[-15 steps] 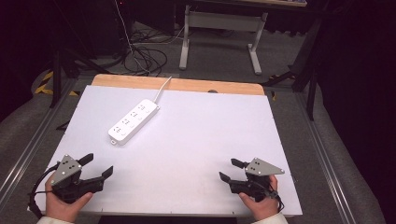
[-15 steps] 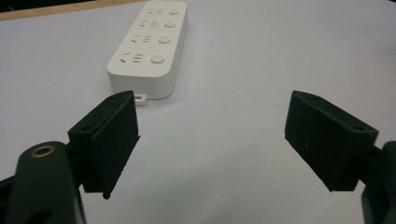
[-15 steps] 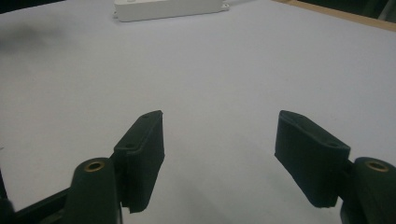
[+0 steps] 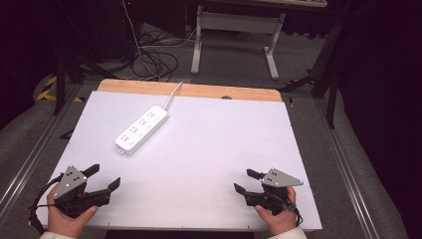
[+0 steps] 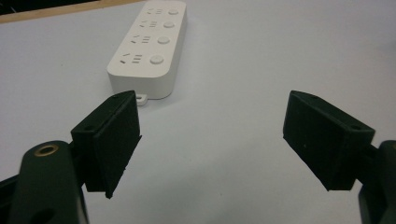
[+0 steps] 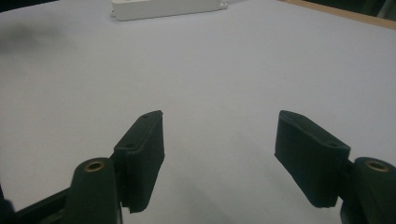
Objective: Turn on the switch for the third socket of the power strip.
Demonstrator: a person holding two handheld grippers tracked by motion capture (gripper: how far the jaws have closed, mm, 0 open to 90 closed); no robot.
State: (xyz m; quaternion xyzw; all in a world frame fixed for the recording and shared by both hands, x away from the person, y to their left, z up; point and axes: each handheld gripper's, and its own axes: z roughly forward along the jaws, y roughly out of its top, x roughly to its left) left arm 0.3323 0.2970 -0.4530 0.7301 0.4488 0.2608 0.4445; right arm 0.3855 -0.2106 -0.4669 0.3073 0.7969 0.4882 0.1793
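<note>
You are holding the left gripper (image 4: pixel 103 177) at the near left, its jaws standing wide apart with nothing between them. You are holding the right gripper (image 4: pixel 247 181) at the near right, jaws likewise spread and empty, pointing toward the left.

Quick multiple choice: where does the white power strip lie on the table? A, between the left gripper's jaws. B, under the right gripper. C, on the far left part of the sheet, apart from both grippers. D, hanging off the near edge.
C: the power strip lies flat on the far left of the white sheet, well beyond the open left gripper and right gripper.
</note>
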